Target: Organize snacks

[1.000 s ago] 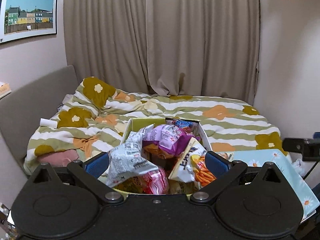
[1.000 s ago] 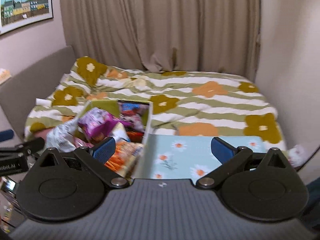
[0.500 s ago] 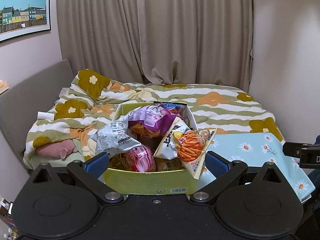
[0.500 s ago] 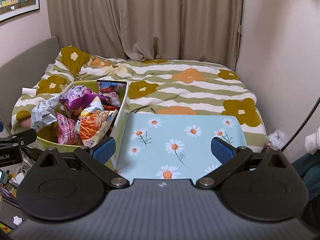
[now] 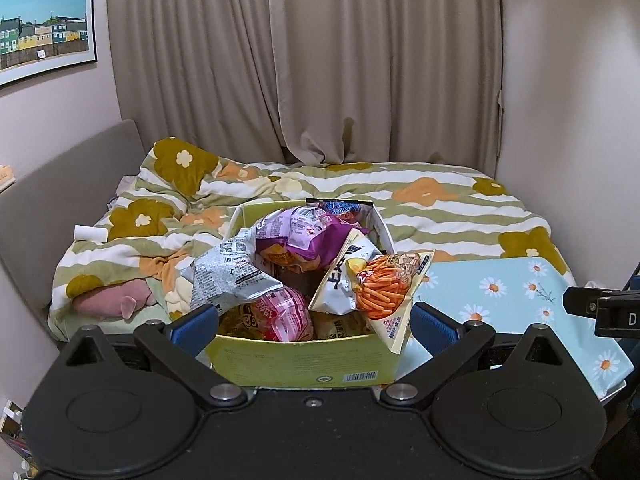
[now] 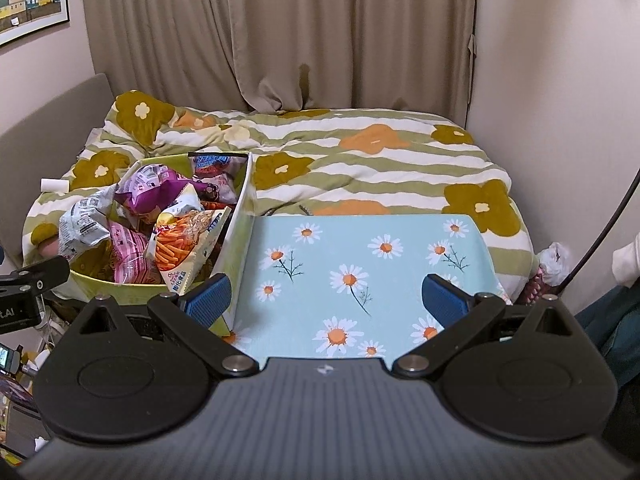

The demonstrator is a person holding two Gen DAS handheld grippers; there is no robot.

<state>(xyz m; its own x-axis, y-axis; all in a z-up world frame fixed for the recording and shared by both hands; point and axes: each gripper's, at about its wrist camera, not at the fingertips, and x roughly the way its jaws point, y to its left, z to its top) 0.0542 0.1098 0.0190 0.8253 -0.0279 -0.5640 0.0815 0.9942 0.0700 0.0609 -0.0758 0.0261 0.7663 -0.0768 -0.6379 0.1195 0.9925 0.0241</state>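
Note:
A yellow-green cardboard box (image 5: 304,360) (image 6: 240,216) stands on the bed, heaped with snack bags. On top lie an orange-sticks bag (image 5: 384,284) (image 6: 188,244), a purple bag (image 5: 308,236) (image 6: 148,192), a grey-white crumpled bag (image 5: 228,272) (image 6: 82,224) and a pink bag (image 5: 280,312) (image 6: 128,256). My left gripper (image 5: 312,324) stands open just in front of the box, holding nothing. My right gripper (image 6: 326,298) is open over the light-blue daisy-print board (image 6: 360,272) (image 5: 512,296) to the right of the box, with nothing between its fingers.
A striped flower-print duvet (image 6: 360,160) covers the bed. A pink plush (image 5: 112,300) lies at the left bed edge, a grey headboard (image 5: 60,184) beyond it. Beige curtains (image 5: 304,60) hang behind, and a wall stands close on the right. A dark cable (image 6: 604,232) runs down at the right.
Both grippers have pulled back and lifted away from the bed, so the box and the daisy board show more fully. Both stay open.

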